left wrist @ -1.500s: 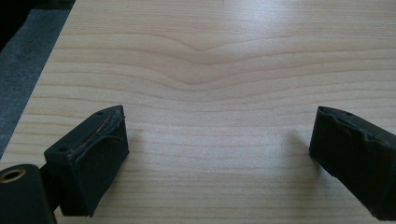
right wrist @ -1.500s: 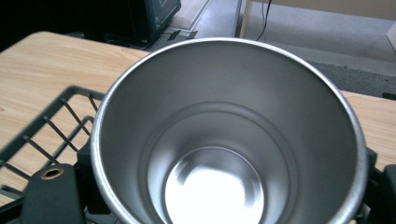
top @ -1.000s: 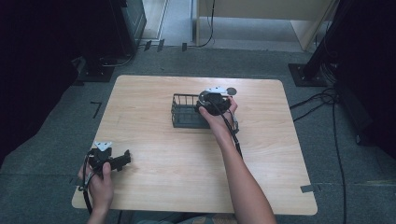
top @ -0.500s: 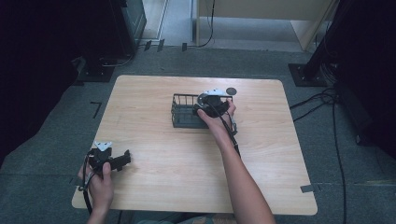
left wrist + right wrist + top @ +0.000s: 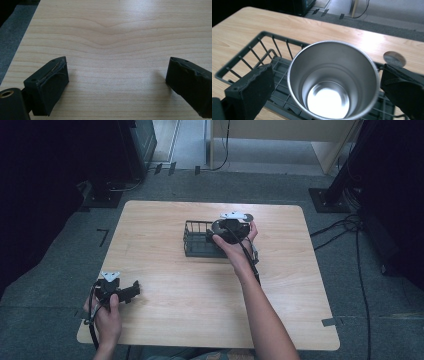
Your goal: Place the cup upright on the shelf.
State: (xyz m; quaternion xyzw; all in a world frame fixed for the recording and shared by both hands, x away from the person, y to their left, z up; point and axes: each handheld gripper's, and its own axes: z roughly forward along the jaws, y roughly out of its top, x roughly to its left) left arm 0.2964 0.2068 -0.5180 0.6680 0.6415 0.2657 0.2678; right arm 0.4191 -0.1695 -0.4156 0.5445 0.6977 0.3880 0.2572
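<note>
Now the right gripper [image 5: 226, 234] hangs over the rack [image 5: 196, 240] in the far middle of the table [image 5: 280, 290]. Its jaws have just been opening and stand wide, released, on both sides of the steel cup [image 5: 333, 80], which stands upright in the rack. Near left, the left gripper [image 5: 131, 291] rests on the table, jaws wide apart with only bare wood between

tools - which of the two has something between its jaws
The right tool: its open jaws flank a steel cup standing in the wire basket. The left tool has bare table between its jaws.
</note>
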